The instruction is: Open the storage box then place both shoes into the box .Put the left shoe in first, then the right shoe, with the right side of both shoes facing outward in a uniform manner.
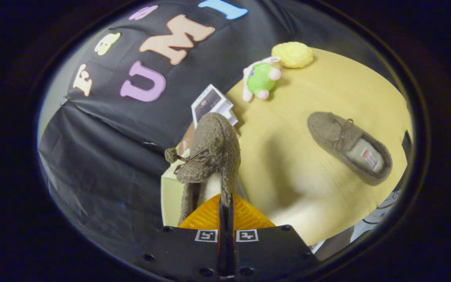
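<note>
- Gripper (225, 205): fingers pinched together on the heel rim of a fuzzy brown shoe (210, 150), lifted above the table (311, 188) edge.
- Storage box (210, 103): mostly hidden behind that shoe.
- Second shoe (347, 145): lies flat on the table, well apart, beyond the fingers.

The shoe (210, 152) pinched between the closed tongs (225, 211) is a nubby grey-brown, with a thin dark lace and a small pompom of the same brown. The other shoe (349, 147), lying on the worktop (307, 196), matches it — taupe fleece outside, pale beige lining inside with a small red-and-white tag. The worktop is light yellow wood grain. Beyond sit a bright green and pink plush toy (260, 78) and a fuzzy lemon-yellow ball (292, 55) — both plain, unpatterned.
</note>
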Action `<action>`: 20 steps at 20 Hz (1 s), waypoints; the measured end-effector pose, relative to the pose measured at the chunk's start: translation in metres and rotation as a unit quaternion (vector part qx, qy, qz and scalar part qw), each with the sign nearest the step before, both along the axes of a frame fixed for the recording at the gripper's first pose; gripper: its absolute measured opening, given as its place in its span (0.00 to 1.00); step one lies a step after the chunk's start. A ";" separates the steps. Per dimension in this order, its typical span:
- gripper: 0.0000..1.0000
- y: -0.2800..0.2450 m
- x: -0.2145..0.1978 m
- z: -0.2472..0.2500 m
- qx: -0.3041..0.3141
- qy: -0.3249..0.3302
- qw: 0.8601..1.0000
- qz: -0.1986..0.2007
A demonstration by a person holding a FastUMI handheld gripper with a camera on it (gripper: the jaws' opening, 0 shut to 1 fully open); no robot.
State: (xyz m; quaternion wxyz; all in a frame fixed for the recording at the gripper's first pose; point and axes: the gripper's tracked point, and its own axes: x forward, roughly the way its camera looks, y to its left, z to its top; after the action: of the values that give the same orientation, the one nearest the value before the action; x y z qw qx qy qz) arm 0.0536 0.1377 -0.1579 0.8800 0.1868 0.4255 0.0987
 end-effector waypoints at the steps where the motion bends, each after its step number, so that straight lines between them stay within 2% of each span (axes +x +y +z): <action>1: 0.03 0.015 0.001 0.006 0.009 -0.004 1.000 0.011; 5: 0.03 0.067 -0.002 0.014 0.034 0.007 0.998 0.059; 10: 0.03 0.115 -0.011 -0.041 0.025 0.075 0.994 0.079; 13: 0.03 0.129 -0.017 -0.076 0.000 0.112 0.991 0.075; 20: 0.03 0.147 -0.021 -0.140 -0.091 0.137 0.984 0.070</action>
State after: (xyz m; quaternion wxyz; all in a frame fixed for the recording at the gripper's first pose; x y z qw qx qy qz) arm 0.0328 0.2848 -0.2975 0.8176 0.0877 0.5611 0.0949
